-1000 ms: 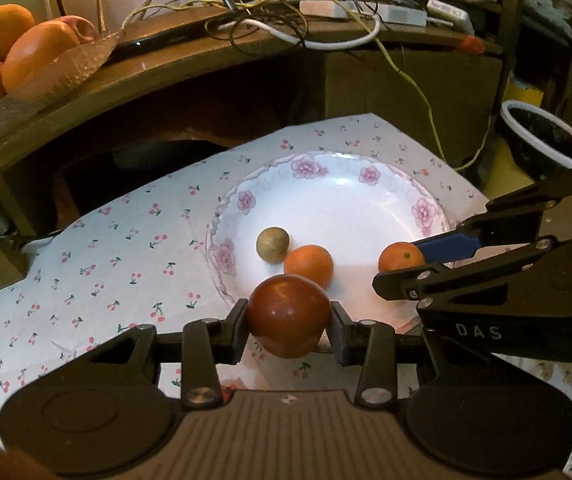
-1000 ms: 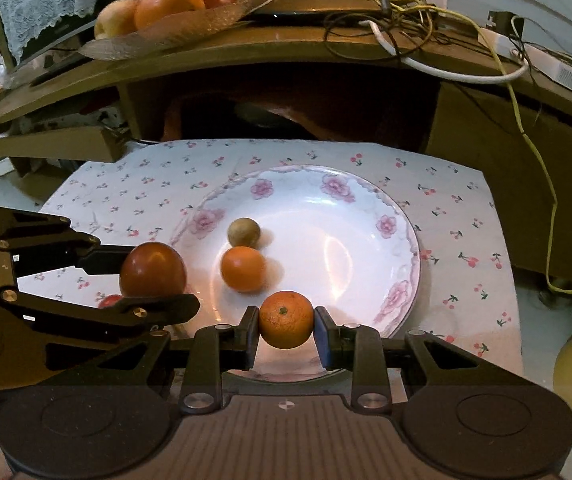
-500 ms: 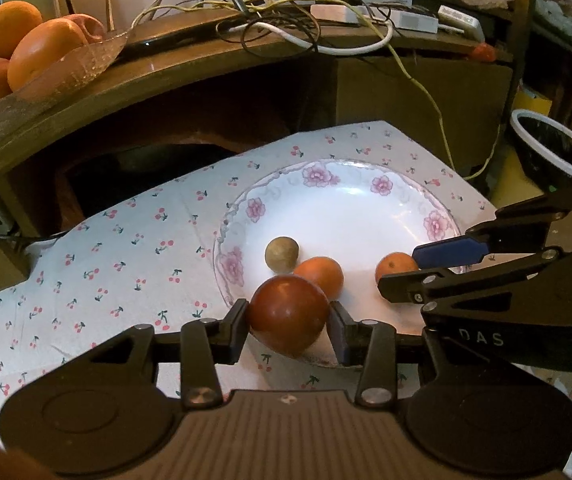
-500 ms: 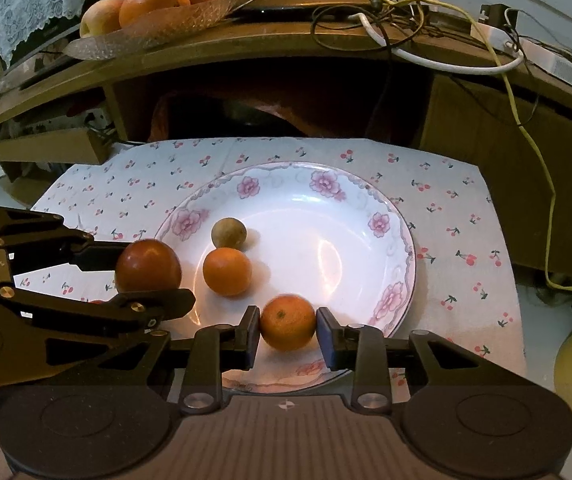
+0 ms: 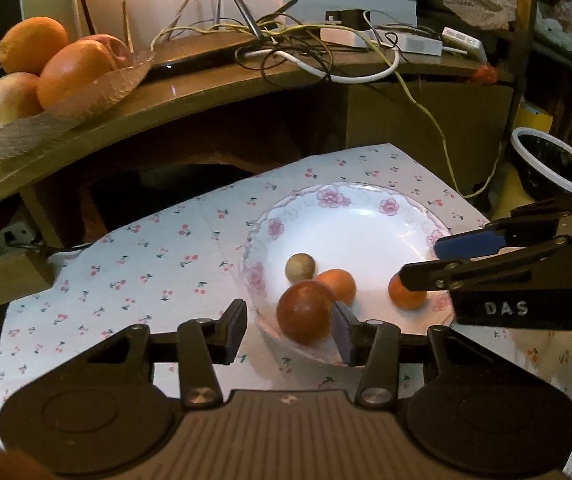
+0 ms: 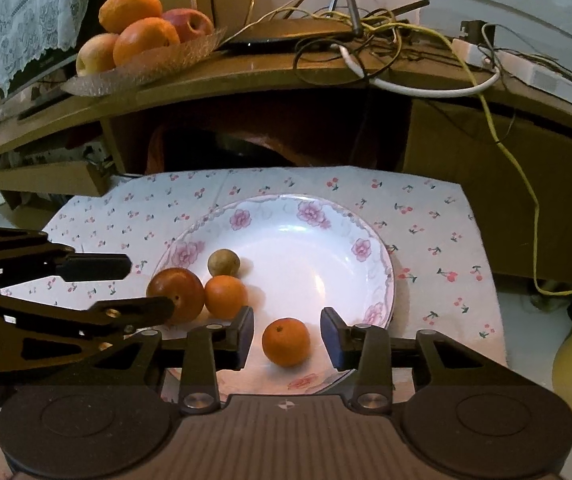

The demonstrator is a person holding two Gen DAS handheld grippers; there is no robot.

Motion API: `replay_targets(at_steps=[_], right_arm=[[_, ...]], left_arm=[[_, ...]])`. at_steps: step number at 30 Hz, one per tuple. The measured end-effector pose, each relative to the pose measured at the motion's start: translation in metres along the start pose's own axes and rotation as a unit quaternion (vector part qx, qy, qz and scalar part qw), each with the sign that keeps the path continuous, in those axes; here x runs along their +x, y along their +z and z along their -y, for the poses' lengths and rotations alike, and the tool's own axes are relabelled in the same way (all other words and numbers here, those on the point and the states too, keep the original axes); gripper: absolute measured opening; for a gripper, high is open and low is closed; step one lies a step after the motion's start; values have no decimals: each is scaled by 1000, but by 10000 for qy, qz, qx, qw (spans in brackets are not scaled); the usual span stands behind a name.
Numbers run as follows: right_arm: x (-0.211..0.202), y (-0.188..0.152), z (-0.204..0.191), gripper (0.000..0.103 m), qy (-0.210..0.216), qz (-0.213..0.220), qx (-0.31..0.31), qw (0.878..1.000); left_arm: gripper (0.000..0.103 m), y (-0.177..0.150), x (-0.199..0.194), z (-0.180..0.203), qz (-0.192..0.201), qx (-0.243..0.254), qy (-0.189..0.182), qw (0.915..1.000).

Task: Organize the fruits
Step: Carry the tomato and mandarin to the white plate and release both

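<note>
1. On the cherry-print cloth (image 6: 425, 216) sits a white plate (image 6: 317, 216) with pink flowers round its rim, and all four small fruits lie in it.
2. The left gripper (image 5: 289, 330) has its fingers apart; its jaws have just been opening. The dark red fruit (image 5: 305, 312) rests at the plate's near-left rim between them, close against or touching the right finger (image 5: 341, 334) and clearly clear of the left finger (image 5: 234, 330).
3. The right gripper (image 6: 287, 338) also stands with fingers apart, its jaws having just been opening. The small orange (image 6: 286, 342) lies on the near part of the plate between the pads, with a gap showing on each side.
4. In the right wrist view a second orange (image 6: 226, 297) sits just beside the dark red fruit, the two touching or nearly so.
5. A small brownish round fruit (image 6: 224, 263) lies just behind that second orange, towards the plate's middle.
6. On the wooden shelf (image 6: 246, 76) behind the cloth, a glass dish (image 6: 154, 68) holds larger oranges and apples, beside a tangle of cables (image 6: 365, 40).
</note>
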State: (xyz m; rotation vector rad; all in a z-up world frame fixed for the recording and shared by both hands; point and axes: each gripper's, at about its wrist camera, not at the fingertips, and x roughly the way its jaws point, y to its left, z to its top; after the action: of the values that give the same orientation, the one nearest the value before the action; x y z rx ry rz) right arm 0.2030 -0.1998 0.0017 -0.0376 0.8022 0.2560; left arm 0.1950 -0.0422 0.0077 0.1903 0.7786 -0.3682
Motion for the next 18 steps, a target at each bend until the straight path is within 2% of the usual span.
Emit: replay_targets(at_steps=[6,10,18], right_arm=[[-4,-3,2,40,-8,-37,48,10000],[-14,-3,-3,40,191,26,70,9998],[-24,-25,-26,40,674,-214,-412,9967]], left_arm=[[51,0,-15,-9,56,-50,133,9999],[53,0,-23,-12,118,-83,98,9998],[54,-33,-35,-16,-231,194,-30,9995]])
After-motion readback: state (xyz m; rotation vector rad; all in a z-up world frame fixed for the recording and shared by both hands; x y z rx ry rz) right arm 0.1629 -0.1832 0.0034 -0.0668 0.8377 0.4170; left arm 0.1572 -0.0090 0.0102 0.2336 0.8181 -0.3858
